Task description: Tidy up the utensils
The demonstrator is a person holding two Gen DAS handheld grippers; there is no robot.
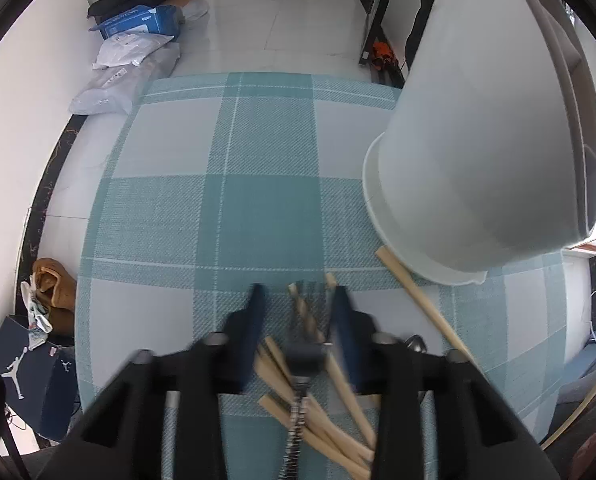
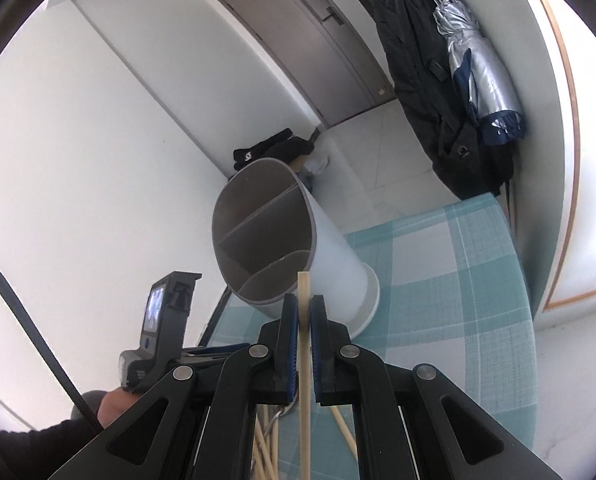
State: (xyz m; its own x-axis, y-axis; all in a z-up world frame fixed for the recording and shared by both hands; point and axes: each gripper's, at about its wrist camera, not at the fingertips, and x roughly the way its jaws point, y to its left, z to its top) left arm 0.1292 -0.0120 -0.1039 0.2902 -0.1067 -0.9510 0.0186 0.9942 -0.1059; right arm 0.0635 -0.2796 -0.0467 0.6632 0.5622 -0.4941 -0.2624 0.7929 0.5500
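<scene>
A white utensil holder (image 1: 477, 160) with divided compartments (image 2: 266, 236) stands on the plaid cloth. A heap of wooden chopsticks (image 1: 321, 420) lies on the cloth with a metal utensil (image 1: 298, 412) among them. My left gripper (image 1: 298, 292) points down over the heap. Its blurred fingers (image 1: 254, 320) stand apart, with chopstick ends between them and the left pad clear of them. Another chopstick (image 1: 417, 300) lies against the holder's base. My right gripper (image 2: 303, 300) is shut on a single chopstick (image 2: 303, 284), whose tip sticks up just in front of the holder's mouth.
The teal plaid tablecloth (image 1: 258, 208) ends at the far edge over a tiled floor. Bags and a blue box (image 1: 138, 24) lie on the floor, and a shoe box (image 1: 30, 376) at the left. Coats and a folded umbrella (image 2: 477, 68) hang at the right. A hand (image 2: 114, 404) holds the other gripper.
</scene>
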